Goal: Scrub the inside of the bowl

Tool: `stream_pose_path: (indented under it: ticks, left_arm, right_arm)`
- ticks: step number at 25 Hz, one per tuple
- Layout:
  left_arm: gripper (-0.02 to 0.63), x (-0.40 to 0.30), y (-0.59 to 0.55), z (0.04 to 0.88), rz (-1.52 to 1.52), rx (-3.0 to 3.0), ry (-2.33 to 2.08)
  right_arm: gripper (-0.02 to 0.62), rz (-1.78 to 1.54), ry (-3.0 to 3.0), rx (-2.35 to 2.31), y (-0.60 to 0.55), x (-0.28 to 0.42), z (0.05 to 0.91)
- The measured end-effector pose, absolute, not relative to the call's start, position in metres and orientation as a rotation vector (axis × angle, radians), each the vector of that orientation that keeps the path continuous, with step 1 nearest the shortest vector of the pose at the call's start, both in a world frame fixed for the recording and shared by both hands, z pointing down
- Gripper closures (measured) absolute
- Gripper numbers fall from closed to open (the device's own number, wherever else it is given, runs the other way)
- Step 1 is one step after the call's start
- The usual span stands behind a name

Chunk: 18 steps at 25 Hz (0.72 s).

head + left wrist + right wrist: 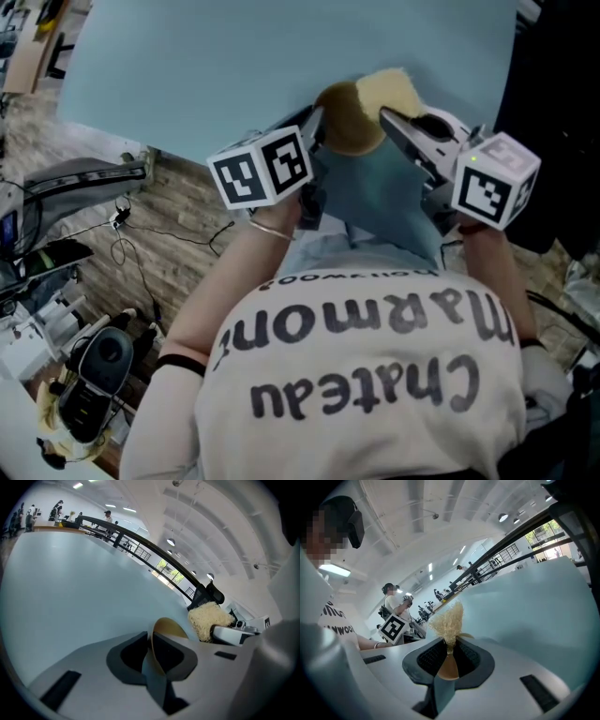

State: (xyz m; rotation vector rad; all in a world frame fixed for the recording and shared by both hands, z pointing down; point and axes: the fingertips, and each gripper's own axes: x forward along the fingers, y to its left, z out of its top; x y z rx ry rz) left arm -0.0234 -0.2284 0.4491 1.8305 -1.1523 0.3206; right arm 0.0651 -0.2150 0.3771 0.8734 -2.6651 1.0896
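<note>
Left gripper (151, 654) pinches bowl (169, 628) rim; right gripper (449, 654) clamps scrubber (446, 619) just beside it. Best to hold the bowl steady and press the scrubber inside in circles.

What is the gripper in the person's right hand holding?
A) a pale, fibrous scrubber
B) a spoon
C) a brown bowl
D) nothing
A: in the right gripper view, the right gripper has its jaws shut on the pale fibrous scrubber; the brown bowl is in the left gripper.
</note>
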Motion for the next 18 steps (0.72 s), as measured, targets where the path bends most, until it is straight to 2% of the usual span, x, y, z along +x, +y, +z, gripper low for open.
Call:
stream_pose_path:
  ticks: [18]
  left_arm:
    - [0.588,-0.036,-0.23,0.432,0.33,1.947,-1.229]
  right_arm:
    - [0.535,1.1,-2.62,0.706,-0.197,0.022,0.395]
